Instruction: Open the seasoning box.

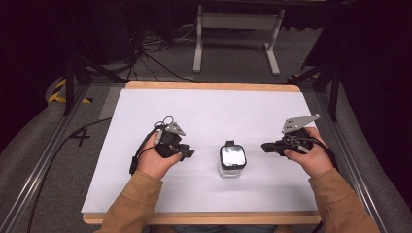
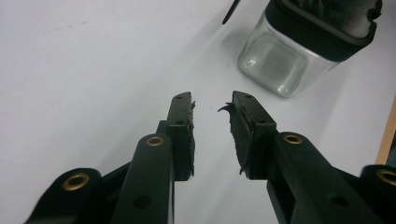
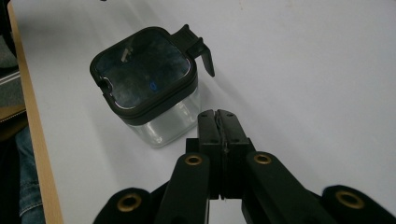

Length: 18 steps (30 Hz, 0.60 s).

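Your square clear glass jar with its black-rimmed lid (image 1: pixel 232 160) stands upright on the white counter (image 1: pixel 204 111) between your hands. Your left tool (image 2: pixel 212 106) has its jaws parted with nothing between them, just beside the jar. Your right tool (image 3: pixel 218 115) is closed and empty.

Overhead light falls evenly on the white counter (image 1: pixel 204 111); surroundings dark. Glare whitens the jar (image 1: pixel 232 160) lid in the high view. Soft shadows beneath it. Near tool arms slightly blurred
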Tool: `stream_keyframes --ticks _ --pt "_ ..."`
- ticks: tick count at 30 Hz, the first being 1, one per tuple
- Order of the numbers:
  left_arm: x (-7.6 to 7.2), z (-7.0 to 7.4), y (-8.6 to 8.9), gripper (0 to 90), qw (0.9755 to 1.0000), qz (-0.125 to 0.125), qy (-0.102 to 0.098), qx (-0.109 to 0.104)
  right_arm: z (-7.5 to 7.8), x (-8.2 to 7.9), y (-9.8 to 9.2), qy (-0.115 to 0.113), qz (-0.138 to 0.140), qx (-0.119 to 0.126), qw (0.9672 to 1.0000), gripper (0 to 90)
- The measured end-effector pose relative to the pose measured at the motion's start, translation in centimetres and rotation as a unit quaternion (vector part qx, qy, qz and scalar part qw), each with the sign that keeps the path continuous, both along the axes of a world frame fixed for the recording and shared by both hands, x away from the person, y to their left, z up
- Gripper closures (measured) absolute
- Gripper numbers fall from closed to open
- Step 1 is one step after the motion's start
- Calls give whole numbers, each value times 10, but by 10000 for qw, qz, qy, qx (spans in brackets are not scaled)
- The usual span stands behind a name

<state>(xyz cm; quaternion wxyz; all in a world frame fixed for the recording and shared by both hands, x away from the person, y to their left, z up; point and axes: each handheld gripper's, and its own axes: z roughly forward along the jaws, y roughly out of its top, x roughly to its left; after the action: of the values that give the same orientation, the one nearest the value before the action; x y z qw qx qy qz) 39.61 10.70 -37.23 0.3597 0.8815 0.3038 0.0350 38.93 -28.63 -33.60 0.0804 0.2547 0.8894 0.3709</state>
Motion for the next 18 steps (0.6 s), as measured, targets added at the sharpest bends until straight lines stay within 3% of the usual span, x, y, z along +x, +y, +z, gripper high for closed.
stream_keyframes --ticks 10,12,15,18 --pt "-5 0 23 681 9994 317 17 -129 23 23 24 34 525 -449 9976 900" --pt "-8 0 28 679 9992 369 -8 -155 30 30 36 46 735 -707 9948 900" --pt "-9 0 30 678 9991 383 11 -164 33 35 44 82 878 -829 9926 900" --pt "-10 1 33 678 9990 370 14 -239 37 42 58 120 1128 -1153 9868 900"
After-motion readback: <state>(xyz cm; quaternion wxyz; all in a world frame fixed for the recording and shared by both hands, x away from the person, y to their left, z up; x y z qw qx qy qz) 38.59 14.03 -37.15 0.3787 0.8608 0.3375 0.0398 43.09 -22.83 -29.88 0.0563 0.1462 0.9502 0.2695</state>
